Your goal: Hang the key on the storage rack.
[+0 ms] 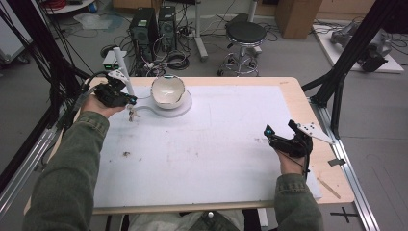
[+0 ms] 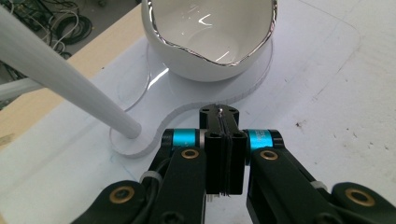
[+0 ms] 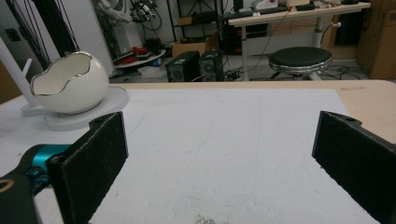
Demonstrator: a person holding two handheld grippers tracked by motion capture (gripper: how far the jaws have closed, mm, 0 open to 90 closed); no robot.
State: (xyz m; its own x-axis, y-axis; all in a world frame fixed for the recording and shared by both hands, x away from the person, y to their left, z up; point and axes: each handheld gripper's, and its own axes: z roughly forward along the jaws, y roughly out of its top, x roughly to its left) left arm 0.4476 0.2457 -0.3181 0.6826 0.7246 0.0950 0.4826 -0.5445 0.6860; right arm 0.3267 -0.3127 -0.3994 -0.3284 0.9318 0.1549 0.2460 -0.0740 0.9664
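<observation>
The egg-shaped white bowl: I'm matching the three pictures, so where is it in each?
High view: bowl, upper left of the mat.
Left gripper view: top centre, beyond the shut jaws.
Right gripper view: far left.
Shared landmark: the white post beside it.

White silver-rimmed bowl (image 2: 210, 46), white stand (image 2: 154, 135), black claws

On my wooden table (image 1: 288, 86): one white mat (image 1: 216, 144), marked, with a dark speck (image 1: 126, 154) near its left edge. Beyond my table, on the floor: one black round stool (image 1: 246, 32), two computer towers (image 1: 144, 26), tangled cables (image 1: 175, 60), one cardboard box (image 1: 294, 17).
</observation>
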